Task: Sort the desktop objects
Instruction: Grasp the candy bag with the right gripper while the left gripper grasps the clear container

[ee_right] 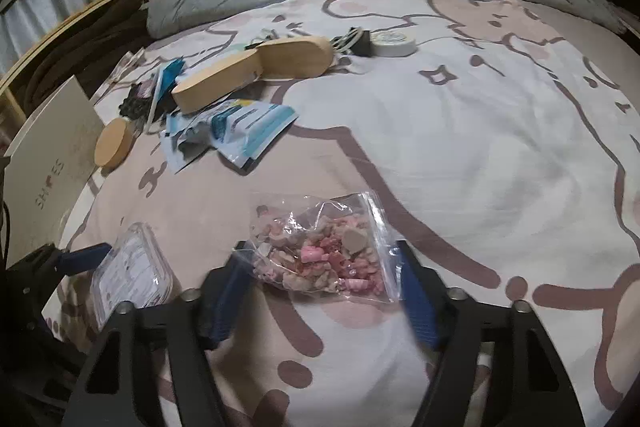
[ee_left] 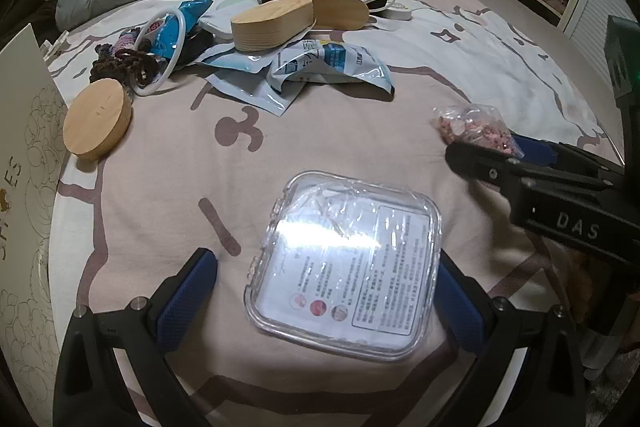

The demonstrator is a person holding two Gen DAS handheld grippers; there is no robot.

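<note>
Inspected on a bed with a patterned sheet (ee_right: 460,155); desktop objects scattered, sorting judged barely begun.

Right gripper (ee_right: 320,283) placed around a clear zip bag of pink and beige pieces (ee_right: 320,255); blue pads (ee_right: 416,291) at either edge of the bag, plastic at the contact blurred; whether merely touching or already clenched on it cannot be told. Left gripper (ee_left: 328,291) spread wide around a clear square lidded box (ee_left: 344,263) lying flat on the sheet; right pad at or just beside the box edge, left pad (ee_left: 188,291) well apart from it; released, nothing grasped.

Remaining clutter noted farther up the bed: two oval wooden boxes (ee_left: 272,25), a round wooden lid (ee_left: 98,119), blue and white foil pouches (ee_left: 320,67), a white ring (ee_left: 164,55) over a dark crocheted item (ee_left: 120,59), a round white case (ee_right: 392,43); a white cardboard box (ee_left: 24,187) standing at the left edge.

Risks judged from here:
- slack bag gripped by film only; likely to slip or sag out on lifting, contents shifting to one end;
- zip seal possibly incomplete; spill of small pieces onto the sheet if squeezed;
- smooth, rigid box on soft bedding; apt to skid or tilt if closed upon off-centre;
- both grippers working near each other; collision possible if either swings inward.
</note>
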